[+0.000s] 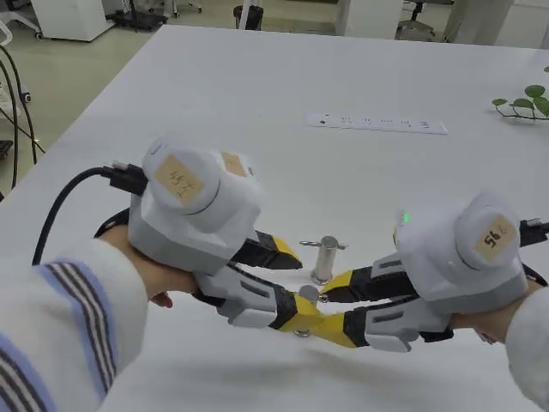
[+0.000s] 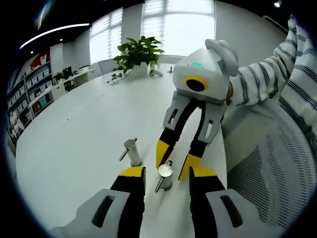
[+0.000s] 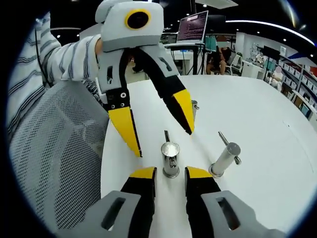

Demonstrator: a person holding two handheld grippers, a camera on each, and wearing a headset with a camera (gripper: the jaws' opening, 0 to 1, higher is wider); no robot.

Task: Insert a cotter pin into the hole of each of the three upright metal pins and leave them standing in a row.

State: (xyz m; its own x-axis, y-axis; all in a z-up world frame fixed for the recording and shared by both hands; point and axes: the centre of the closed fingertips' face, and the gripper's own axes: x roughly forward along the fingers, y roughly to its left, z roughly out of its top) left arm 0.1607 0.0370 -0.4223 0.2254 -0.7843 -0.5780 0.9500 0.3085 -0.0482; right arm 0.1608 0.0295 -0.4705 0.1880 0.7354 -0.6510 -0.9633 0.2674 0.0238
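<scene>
Pin (image 1: 307, 296) stands on table (image 1: 257, 103) between left gripper (image 2: 167, 172) and right gripper (image 3: 171, 172), both jaws parted around it, ungripped. Second pin (image 1: 326, 256) beside. Right gripper view adds, seemingly, third pin (image 3: 194, 105) behind left jaw.

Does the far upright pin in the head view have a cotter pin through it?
Yes, a thin cotter pin crosses the far upright pin near its top, sticking out both sides.

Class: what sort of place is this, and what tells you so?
Probably an open-plan office or lab: a lit monitor, stocked shelving and a mesh office chair surround the white worktable.
</scene>
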